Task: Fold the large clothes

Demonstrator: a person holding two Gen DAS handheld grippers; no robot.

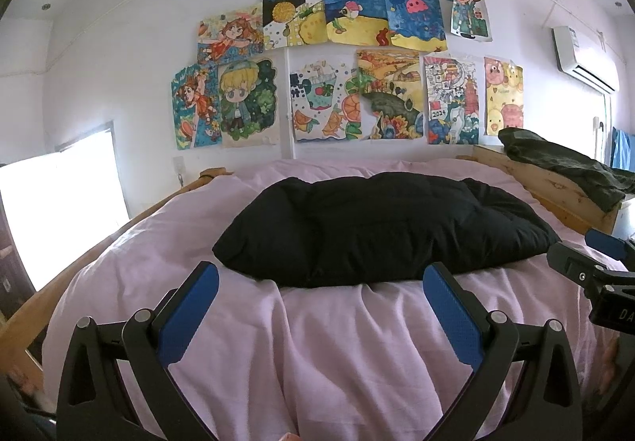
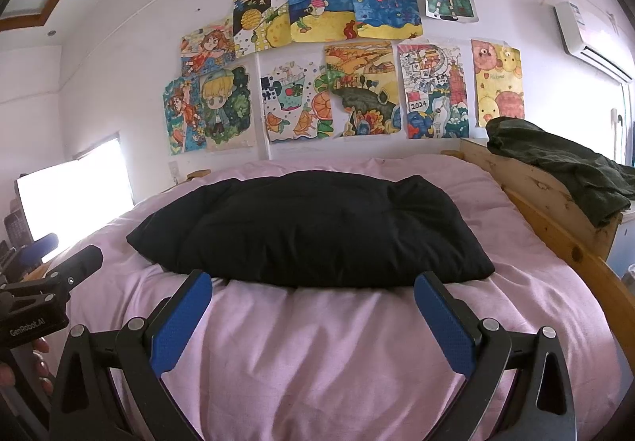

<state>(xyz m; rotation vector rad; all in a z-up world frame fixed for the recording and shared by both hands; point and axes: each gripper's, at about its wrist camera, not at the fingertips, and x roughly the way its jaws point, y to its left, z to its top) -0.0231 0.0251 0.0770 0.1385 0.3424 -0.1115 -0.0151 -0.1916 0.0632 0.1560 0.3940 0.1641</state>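
Black padded garment (image 1: 381,226) lies folded beyond both grippers' spread, empty fingers (image 1: 190,310).

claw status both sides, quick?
Left claw: open, holding nothing, short of the black garment.
Right claw: open, holding nothing.

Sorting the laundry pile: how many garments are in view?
2: a black padded garment lying on the pink bedsheet, and a dark green garment draped over the wooden frame, right. Others may be hidden.

Matt black puffy cloth garment (image 2: 309,226), prob. quilted, wrinkled pink cotton-like sheet (image 2: 337,341), knotty bare-wood bed frame (image 2: 539,183), textured blue fingers (image 2: 444,326)
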